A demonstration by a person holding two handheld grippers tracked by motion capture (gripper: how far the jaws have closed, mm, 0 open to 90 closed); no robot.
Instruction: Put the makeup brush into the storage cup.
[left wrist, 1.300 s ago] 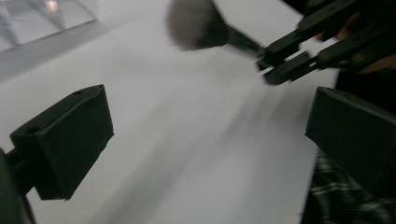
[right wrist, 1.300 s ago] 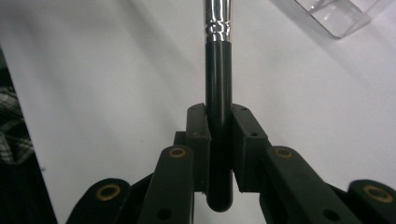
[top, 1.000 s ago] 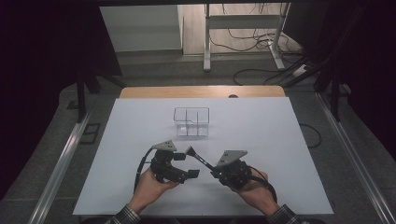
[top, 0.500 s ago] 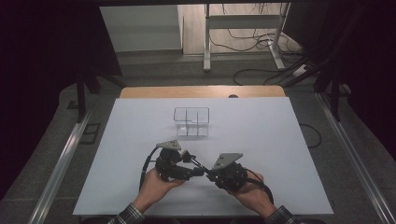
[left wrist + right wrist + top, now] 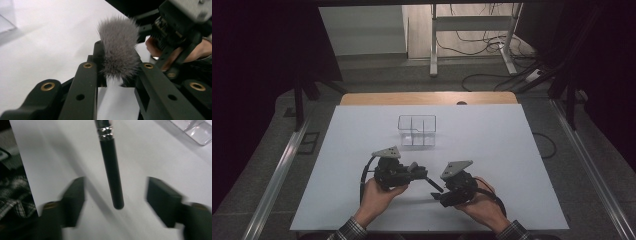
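A makeup brush with a grey fluffy head (image 5: 120,52) and a black handle (image 5: 112,170) hangs just above the white table between my two grippers. My left gripper (image 5: 117,73) has just been closing and is now shut on the brush right below the bristles. In the high view it (image 5: 422,175) sits left of centre near the front edge, with the brush (image 5: 432,182) pointing right toward my right gripper (image 5: 443,192). My right gripper (image 5: 115,197) has just been opening. Its blurred jaws stand apart on either side of the handle's end without touching it.
A clear plastic organiser box (image 5: 417,131) with compartments stands on the white table top (image 5: 512,150) beyond the grippers; its corner (image 5: 197,130) appears in the right gripper view. The person's right hand (image 5: 200,52) is close to the left gripper. A wooden table edge (image 5: 427,98) lies at the back.
The left gripper moved slightly right and closed on the brush head end. The right gripper's jaws opened off the handle and kept their place.
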